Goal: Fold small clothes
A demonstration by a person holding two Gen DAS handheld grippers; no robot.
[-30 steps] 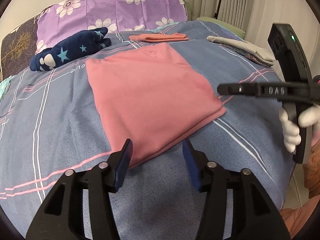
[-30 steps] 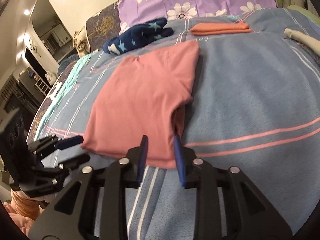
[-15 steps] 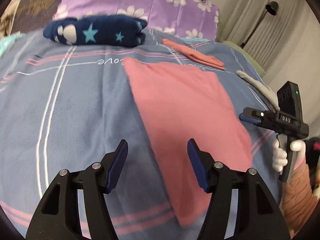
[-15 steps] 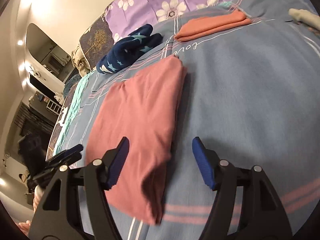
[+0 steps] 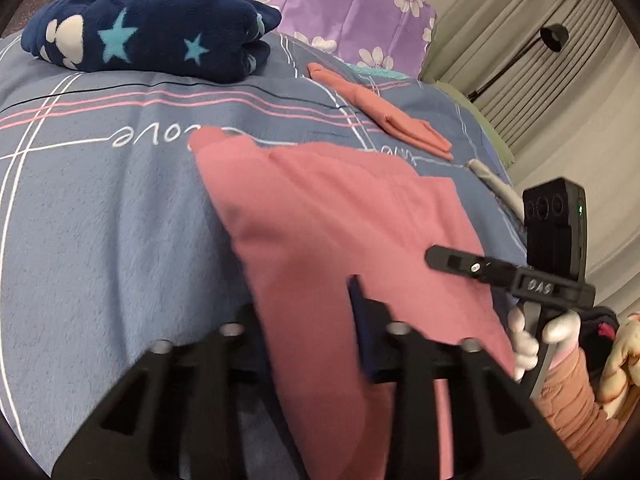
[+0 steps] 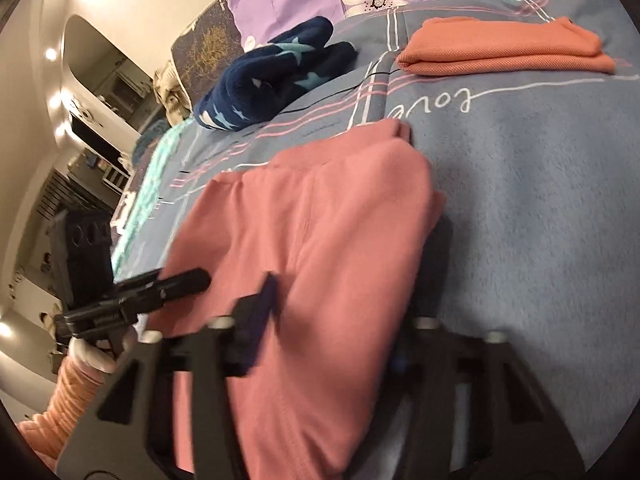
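Note:
A folded pink garment point(image 5: 332, 232) lies on the blue bedspread point(image 5: 100, 220); it also shows in the right wrist view point(image 6: 320, 240). My left gripper point(image 5: 304, 320) straddles the garment's left edge, jaws open, with the left finger under the cloth and the right finger point(image 5: 358, 320) on top. My right gripper point(image 6: 344, 312) straddles the garment's right edge, jaws open, with the left finger point(image 6: 264, 304) on top and the right finger hidden beneath. Each gripper shows in the other's view, the right point(image 5: 460, 260) and the left point(image 6: 176, 284).
A folded navy star-print fleece point(image 5: 152, 36) and a folded orange garment point(image 5: 380, 112) lie further back on the bed, in front of purple floral pillows point(image 5: 352, 4). A pale garment point(image 5: 496, 184) lies at the right. Curtains and a floor lamp point(image 5: 552, 36) stand beyond.
Both grippers have moved forward and down onto the pink garment's side edges, each with a finger slid under the cloth. The view is closer and blurred with motion.

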